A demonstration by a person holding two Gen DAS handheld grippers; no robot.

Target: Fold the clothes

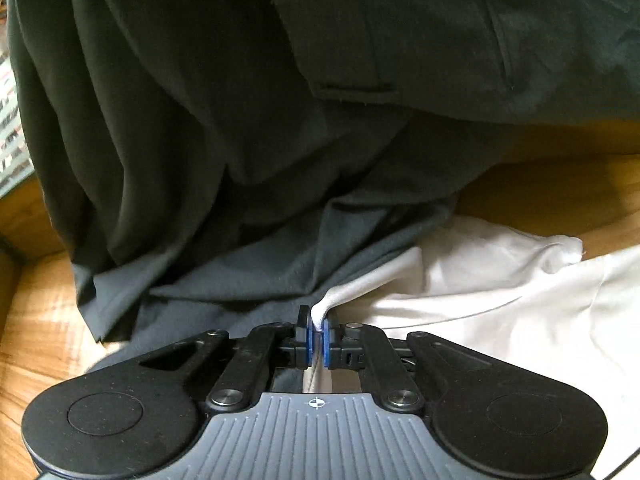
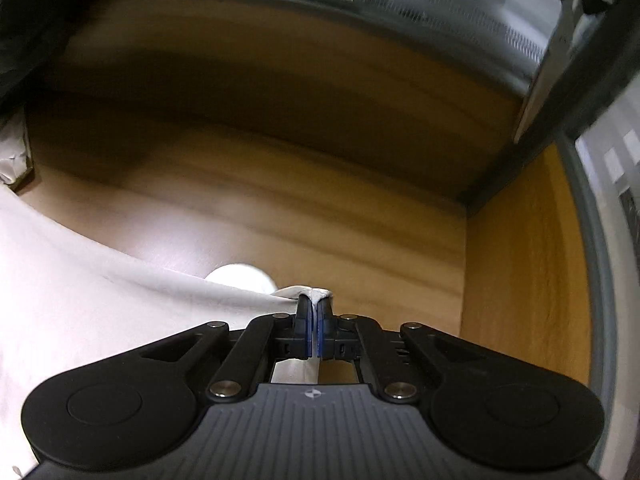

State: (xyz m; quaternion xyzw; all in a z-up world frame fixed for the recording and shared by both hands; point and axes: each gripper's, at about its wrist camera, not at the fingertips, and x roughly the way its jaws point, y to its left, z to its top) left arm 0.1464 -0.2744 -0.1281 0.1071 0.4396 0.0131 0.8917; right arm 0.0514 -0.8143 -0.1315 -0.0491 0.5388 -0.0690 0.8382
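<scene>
A white garment [image 1: 500, 292] lies crumpled on the wooden table [image 1: 560, 192], partly under a dark grey-green garment [image 1: 240, 140] heaped over the left and back. My left gripper [image 1: 318, 326] is shut on an edge of the white garment, a fold of cloth pinched between its blue pads. In the right wrist view the same white garment [image 2: 60, 300] spreads over the lower left. My right gripper [image 2: 315, 312] is shut on a corner of it, with white cloth poking out above the pads.
Bare wooden tabletop [image 2: 320, 200] stretches ahead of the right gripper. A dark post [image 2: 560, 92] and a raised wooden side panel [image 2: 520, 272] bound it on the right. A shiny metallic edge [image 2: 360, 4] runs along the back. A patterned surface [image 1: 10, 120] shows at far left.
</scene>
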